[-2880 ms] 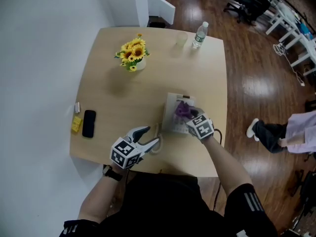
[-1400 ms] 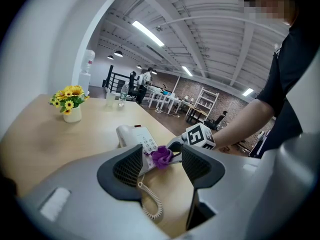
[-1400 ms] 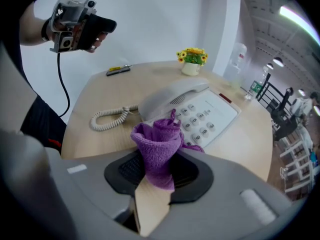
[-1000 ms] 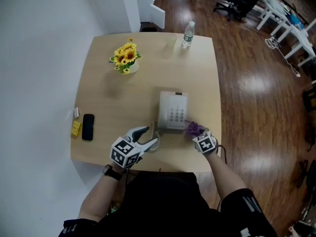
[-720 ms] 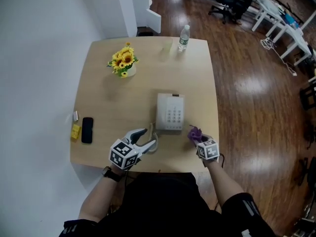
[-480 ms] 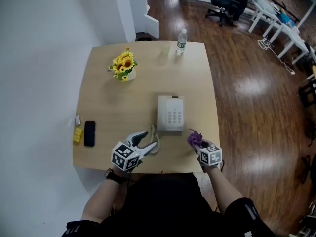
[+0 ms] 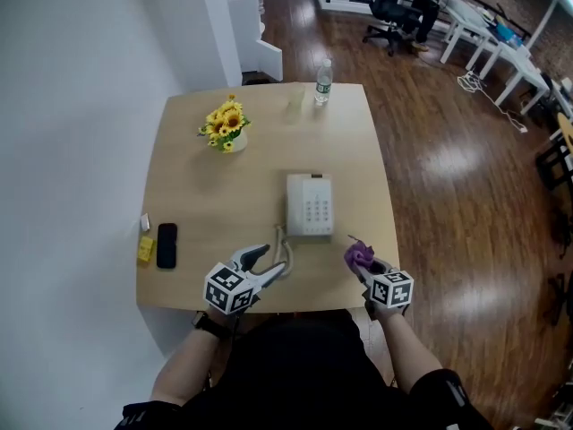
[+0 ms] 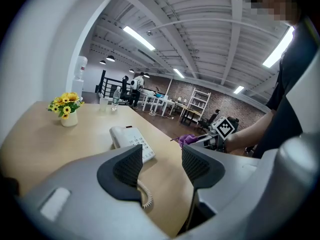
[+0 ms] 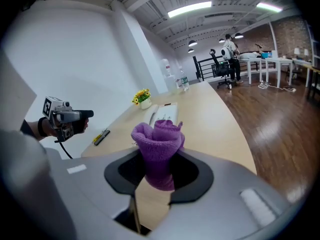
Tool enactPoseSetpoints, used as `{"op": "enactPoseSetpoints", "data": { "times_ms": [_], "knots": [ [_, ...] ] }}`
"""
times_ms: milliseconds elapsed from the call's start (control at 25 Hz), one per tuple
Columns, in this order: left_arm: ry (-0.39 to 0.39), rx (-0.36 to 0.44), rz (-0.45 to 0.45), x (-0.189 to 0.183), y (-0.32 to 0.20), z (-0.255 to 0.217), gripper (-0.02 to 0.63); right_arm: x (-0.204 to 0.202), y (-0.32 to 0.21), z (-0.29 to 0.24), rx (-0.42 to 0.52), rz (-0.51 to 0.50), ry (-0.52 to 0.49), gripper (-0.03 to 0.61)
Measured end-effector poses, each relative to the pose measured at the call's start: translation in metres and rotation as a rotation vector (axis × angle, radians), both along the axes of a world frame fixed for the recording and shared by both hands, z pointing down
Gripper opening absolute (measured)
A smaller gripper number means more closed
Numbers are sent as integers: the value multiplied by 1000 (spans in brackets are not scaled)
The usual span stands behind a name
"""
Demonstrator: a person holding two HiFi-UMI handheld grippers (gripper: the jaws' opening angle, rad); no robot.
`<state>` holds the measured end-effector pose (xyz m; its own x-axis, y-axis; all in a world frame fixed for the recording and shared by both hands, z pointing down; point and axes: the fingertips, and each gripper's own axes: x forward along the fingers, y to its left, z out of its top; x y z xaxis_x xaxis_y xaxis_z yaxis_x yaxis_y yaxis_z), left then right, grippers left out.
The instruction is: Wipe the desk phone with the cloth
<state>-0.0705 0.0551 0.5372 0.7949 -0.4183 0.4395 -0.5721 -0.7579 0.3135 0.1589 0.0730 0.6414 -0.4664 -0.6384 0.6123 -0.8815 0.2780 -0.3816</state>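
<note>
A white desk phone [image 7: 310,204] lies flat near the middle of the wooden table [image 7: 233,177], its coiled cord [image 7: 283,258] trailing toward the front edge. The same phone [image 8: 132,140] shows ahead of my left gripper [image 8: 161,165], and the phone [image 9: 164,115] also lies beyond my right gripper. My right gripper [image 7: 363,263] is shut on a bunched purple cloth [image 7: 360,255] at the table's front right, clear of the phone. The cloth [image 9: 158,149] stands up between the jaws. My left gripper [image 7: 265,264] is open and holds nothing, beside the cord.
A vase of sunflowers [image 7: 223,124] stands at the back left. A water bottle [image 7: 322,81] and a clear cup [image 7: 295,102] sit at the far edge. A black handset-like device [image 7: 166,245] and a yellow item [image 7: 146,248] lie at the left edge. Wooden floor lies to the right.
My right gripper has drawn the purple cloth off the phone and back toward the table's front right edge. The left gripper has stayed beside the cord.
</note>
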Motion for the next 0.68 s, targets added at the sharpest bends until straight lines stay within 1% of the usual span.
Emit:
{"op": "enactPoseSetpoints", "data": {
  "times_ms": [160,320,680],
  "knots": [
    [-1,3,13,-6,12,1,243,-7,14,-4,12,24,-12,131],
    [1,3,24,-10,22,2,244,-14,27,-10,25,22,-17,132],
    [4,17,37,-15,36,-2,244,-14,43,-21,43,26,-5,131]
  ]
}}
